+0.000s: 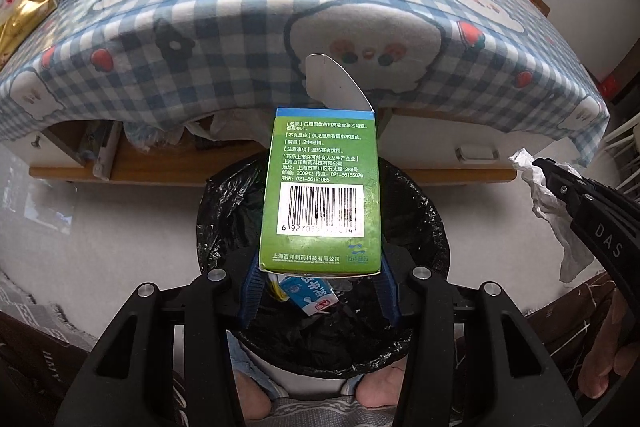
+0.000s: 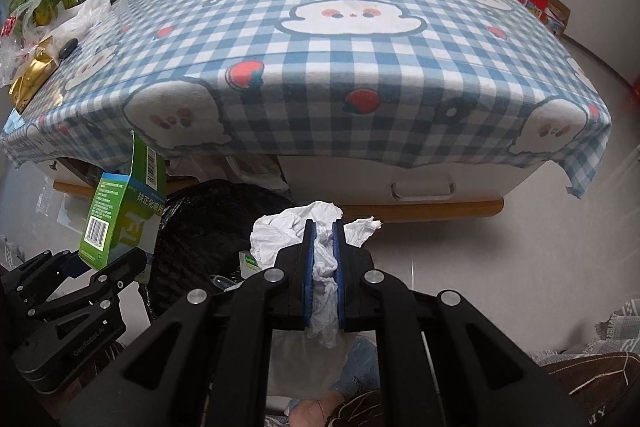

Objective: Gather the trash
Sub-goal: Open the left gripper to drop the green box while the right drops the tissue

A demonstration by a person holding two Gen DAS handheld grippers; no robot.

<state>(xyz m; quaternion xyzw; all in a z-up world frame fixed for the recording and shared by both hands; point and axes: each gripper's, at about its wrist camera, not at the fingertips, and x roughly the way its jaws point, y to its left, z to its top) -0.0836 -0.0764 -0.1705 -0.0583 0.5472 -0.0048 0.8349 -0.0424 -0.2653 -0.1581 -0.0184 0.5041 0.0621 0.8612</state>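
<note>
Two pieces of trash are in hand, both near the black-lined bin (image 1: pixel 224 211) on the floor in front of the surface (image 2: pixel 360 75).

Risks: the green medicine box (image 1: pixel 320 195) hangs right over the bin mouth, so a release there should land inside. Its open top flap sticks up and the box is long, so it could catch on the liner rim or tip out if let go at a slant. The crumpled white tissue (image 2: pixel 320 259) sits off to the bin's right side in both views. Dropped from there it would likely hit the floor, and being light it may also cling to the pads or drift. The two tools are close together, so a bump is possible over the bin.

Left hand-held gripper (image 1: pixel 320 291): jaws partway apart, pads clamped on the box's lower end, box pointing away from the camera. Right hand-held gripper (image 2: pixel 323 259): jaws nearly together, pinching the tissue, which bulges out above and below the pads.

A milk carton (image 1: pixel 310 297) already lies in the bin.
</note>
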